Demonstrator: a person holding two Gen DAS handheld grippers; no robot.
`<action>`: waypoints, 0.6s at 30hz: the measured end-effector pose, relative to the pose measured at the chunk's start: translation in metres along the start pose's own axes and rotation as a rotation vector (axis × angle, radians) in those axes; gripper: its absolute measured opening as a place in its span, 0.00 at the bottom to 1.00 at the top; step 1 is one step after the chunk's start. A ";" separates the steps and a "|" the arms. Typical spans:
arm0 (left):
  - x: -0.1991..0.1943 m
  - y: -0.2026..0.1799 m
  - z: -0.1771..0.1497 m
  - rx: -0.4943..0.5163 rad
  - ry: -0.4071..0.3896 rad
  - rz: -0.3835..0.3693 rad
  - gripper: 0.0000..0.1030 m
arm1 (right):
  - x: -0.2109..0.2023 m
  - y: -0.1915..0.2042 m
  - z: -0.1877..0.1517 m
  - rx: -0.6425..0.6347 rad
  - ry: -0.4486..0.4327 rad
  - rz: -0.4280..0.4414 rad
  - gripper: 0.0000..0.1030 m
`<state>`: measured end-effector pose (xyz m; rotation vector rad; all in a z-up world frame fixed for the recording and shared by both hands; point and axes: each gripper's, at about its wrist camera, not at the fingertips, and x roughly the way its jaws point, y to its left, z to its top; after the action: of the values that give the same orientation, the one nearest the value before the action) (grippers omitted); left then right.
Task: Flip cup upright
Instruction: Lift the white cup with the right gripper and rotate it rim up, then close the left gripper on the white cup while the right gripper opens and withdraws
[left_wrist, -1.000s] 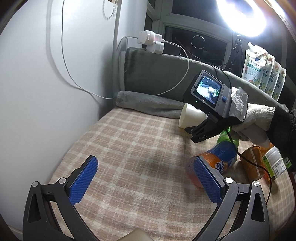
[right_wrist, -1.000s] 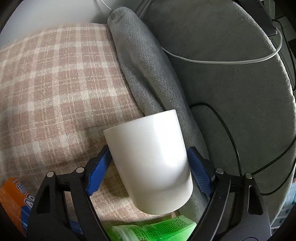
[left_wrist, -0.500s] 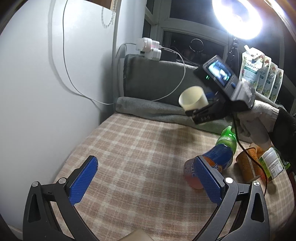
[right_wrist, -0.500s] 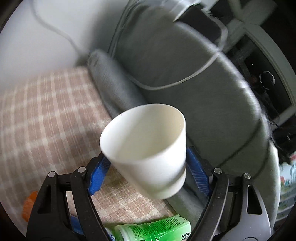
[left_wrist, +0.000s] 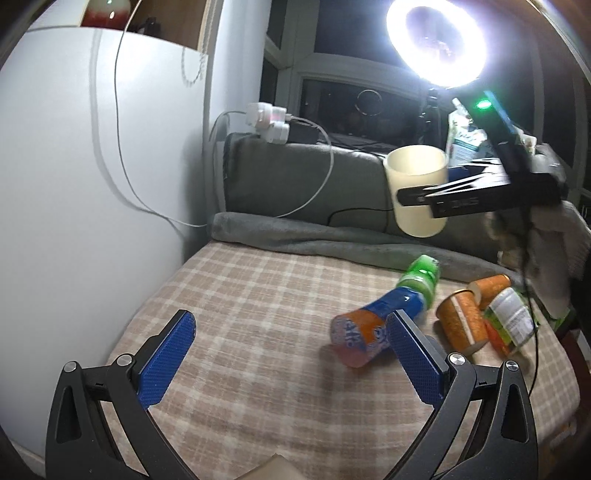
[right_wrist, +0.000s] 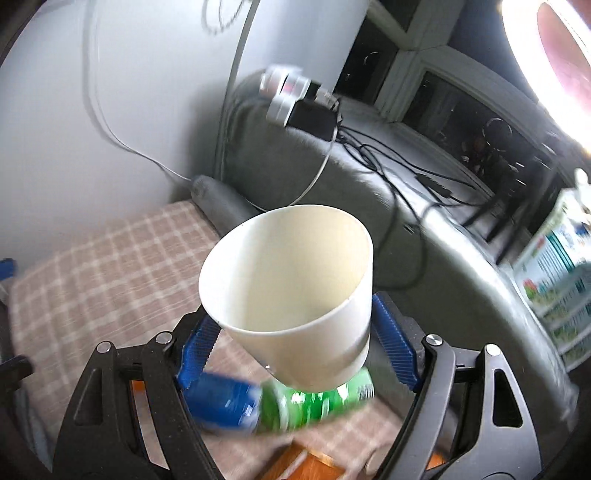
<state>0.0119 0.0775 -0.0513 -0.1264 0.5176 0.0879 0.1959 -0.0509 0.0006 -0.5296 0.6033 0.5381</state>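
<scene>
The white paper cup (right_wrist: 295, 295) is held in the air between the blue pads of my right gripper (right_wrist: 299, 347), which is shut on it. Its mouth faces up and it tilts a little. In the left wrist view the cup (left_wrist: 415, 192) hangs above the grey rolled blanket (left_wrist: 314, 240), gripped from the right by the right gripper (left_wrist: 417, 197). My left gripper (left_wrist: 288, 354) is open and empty, low over the checked cloth (left_wrist: 258, 295), with its fingers apart.
An orange and blue bottle (left_wrist: 373, 325) lies on the cloth with a green bottle (left_wrist: 421, 277) behind it. Orange cups (left_wrist: 461, 317) and a jar (left_wrist: 513, 317) lie at right. A grey cushion (left_wrist: 295, 177) with cables, a white wall at left and a bright ring light (left_wrist: 436, 40) stand behind.
My right gripper has lifted the cup off the cloth and turned it from mouth down through sideways to mouth up. The left gripper has stayed open, its view tilted upward.
</scene>
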 end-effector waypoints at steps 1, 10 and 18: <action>-0.003 -0.003 -0.001 0.005 -0.004 -0.007 0.99 | -0.011 -0.002 -0.005 0.018 -0.004 0.010 0.79; -0.027 -0.027 -0.009 0.056 -0.029 -0.070 0.99 | -0.110 -0.017 -0.089 0.252 -0.036 0.095 0.80; -0.038 -0.048 -0.021 0.103 -0.024 -0.111 0.99 | -0.130 -0.008 -0.157 0.397 -0.003 0.154 0.80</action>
<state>-0.0259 0.0251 -0.0454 -0.0535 0.4889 -0.0450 0.0500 -0.1909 -0.0234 -0.1076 0.7306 0.5462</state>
